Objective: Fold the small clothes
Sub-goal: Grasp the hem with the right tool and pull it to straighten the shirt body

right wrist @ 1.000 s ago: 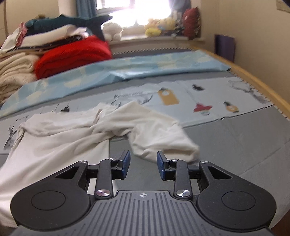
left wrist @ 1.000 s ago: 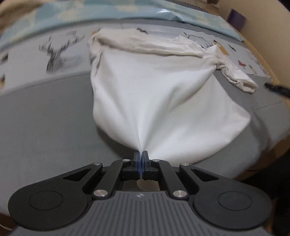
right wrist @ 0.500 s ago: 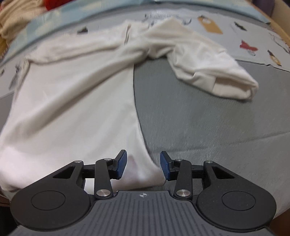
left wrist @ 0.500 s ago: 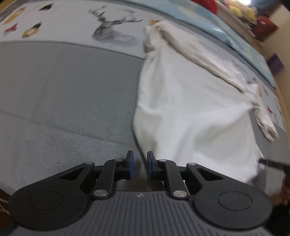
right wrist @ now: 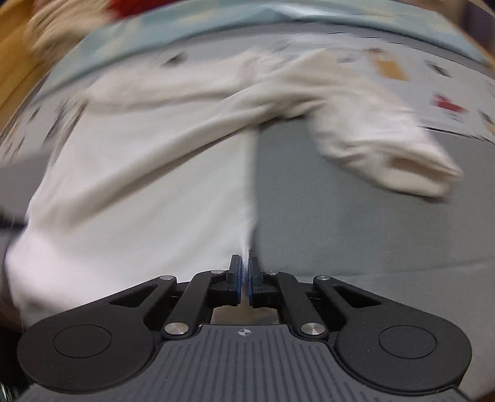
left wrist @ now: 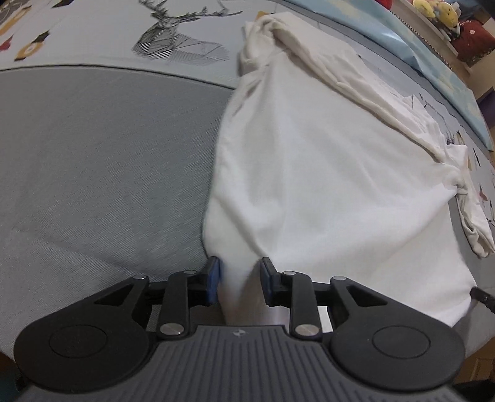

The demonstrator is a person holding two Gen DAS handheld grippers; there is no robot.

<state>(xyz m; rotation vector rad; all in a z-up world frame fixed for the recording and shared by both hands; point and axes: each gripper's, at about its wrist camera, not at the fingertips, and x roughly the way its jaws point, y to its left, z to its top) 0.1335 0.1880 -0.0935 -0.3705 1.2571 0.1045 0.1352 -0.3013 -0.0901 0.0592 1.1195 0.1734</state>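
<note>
A white long-sleeved shirt [left wrist: 324, 173] lies spread on the grey bed cover, collar end far, hem near me. My left gripper [left wrist: 239, 278] is open with the shirt's near left hem corner lying between its jaws. My right gripper [right wrist: 245, 275] is shut on the near right hem corner of the shirt [right wrist: 148, 185]. One sleeve [right wrist: 386, 157] lies out to the right on the cover. The right wrist view is motion-blurred.
The grey bed cover [left wrist: 102, 173] extends left of the shirt, with a printed sheet bearing a deer drawing [left wrist: 179, 40] beyond it. A light blue blanket [left wrist: 433, 62] runs along the far side. Plush toys [left wrist: 439, 12] sit at the far right.
My left gripper let go of the hem's middle, shifted to the left corner and opened wider around it. My right gripper dropped to the right hem corner and closed on it.
</note>
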